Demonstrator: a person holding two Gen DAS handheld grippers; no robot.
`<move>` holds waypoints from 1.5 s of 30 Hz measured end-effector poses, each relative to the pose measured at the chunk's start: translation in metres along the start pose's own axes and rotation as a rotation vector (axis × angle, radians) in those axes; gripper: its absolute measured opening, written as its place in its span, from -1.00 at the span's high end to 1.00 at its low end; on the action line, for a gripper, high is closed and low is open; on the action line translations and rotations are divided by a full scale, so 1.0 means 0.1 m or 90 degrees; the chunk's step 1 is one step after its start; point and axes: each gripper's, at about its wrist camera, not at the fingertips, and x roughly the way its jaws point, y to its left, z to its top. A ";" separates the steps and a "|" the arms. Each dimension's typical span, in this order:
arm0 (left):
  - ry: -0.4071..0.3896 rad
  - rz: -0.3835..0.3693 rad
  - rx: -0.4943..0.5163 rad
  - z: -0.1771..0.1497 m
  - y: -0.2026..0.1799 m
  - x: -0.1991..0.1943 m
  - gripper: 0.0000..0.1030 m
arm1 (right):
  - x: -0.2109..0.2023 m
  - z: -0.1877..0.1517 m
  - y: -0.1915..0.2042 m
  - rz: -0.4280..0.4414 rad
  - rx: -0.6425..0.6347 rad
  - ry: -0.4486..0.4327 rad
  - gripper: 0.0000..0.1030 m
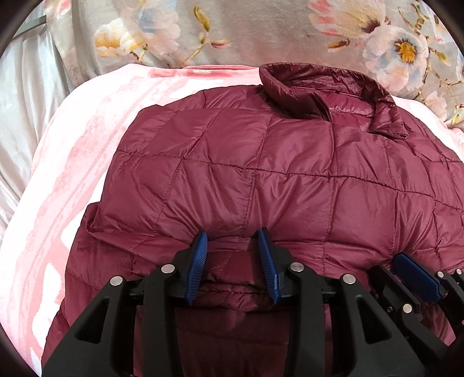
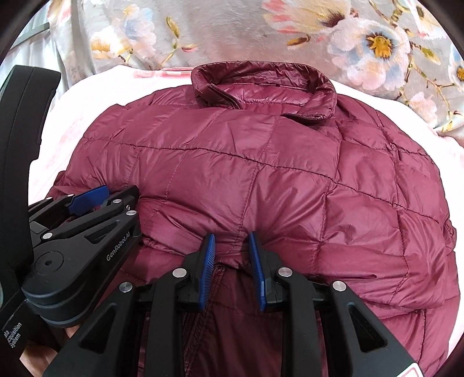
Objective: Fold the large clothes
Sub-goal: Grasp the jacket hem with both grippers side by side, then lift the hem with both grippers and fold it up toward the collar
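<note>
1. A maroon quilted jacket (image 1: 261,162) lies on a pink blanket (image 1: 66,162), collar (image 1: 327,90) toward the floral bedding (image 1: 232,26) at the far side.
2. The jacket's near edge is folded up over its body.
3. The left gripper (image 1: 233,240) has its blue pads (image 1: 200,261) parted around a bunch of that folded edge; whether they pinch it, I cannot tell.
4. The right gripper (image 2: 232,243), just beside the left, pinches a puckered ridge of the same edge between its pads (image 2: 208,261).
</note>
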 end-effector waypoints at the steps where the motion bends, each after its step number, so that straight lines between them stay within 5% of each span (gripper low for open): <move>1: 0.000 0.002 0.000 0.00 0.00 0.00 0.31 | 0.00 0.00 0.00 0.000 0.001 0.000 0.56; 20: 0.001 -0.002 -0.003 -0.01 0.01 0.00 0.27 | -0.01 0.00 -0.03 0.014 0.012 0.000 0.54; 23: 0.003 -0.085 -0.045 0.02 0.19 -0.05 -0.01 | -0.08 -0.01 -0.13 0.067 0.044 0.004 0.41; 27: 0.012 -0.189 -0.112 0.28 0.47 -0.16 -0.05 | -0.26 0.15 -0.52 0.161 0.143 0.000 0.31; 31: 0.017 -0.271 -0.168 0.83 0.52 -0.11 -0.50 | -0.19 0.51 -1.04 0.208 0.261 -0.015 0.20; 39: 0.130 -0.365 -0.296 1.34 0.32 0.59 -0.50 | 0.40 0.82 -1.55 0.309 0.456 0.000 0.19; 41: 0.166 -0.383 -0.336 1.30 0.32 0.78 -0.21 | 0.56 0.87 -1.55 0.331 0.482 0.010 0.21; 43: 0.188 -0.402 -0.329 1.23 0.29 0.84 0.65 | 0.55 0.92 -1.58 0.328 0.464 0.011 0.78; 45: 0.171 -0.378 -0.264 1.19 0.25 0.75 0.78 | 0.46 0.98 -1.55 0.283 0.398 0.010 0.85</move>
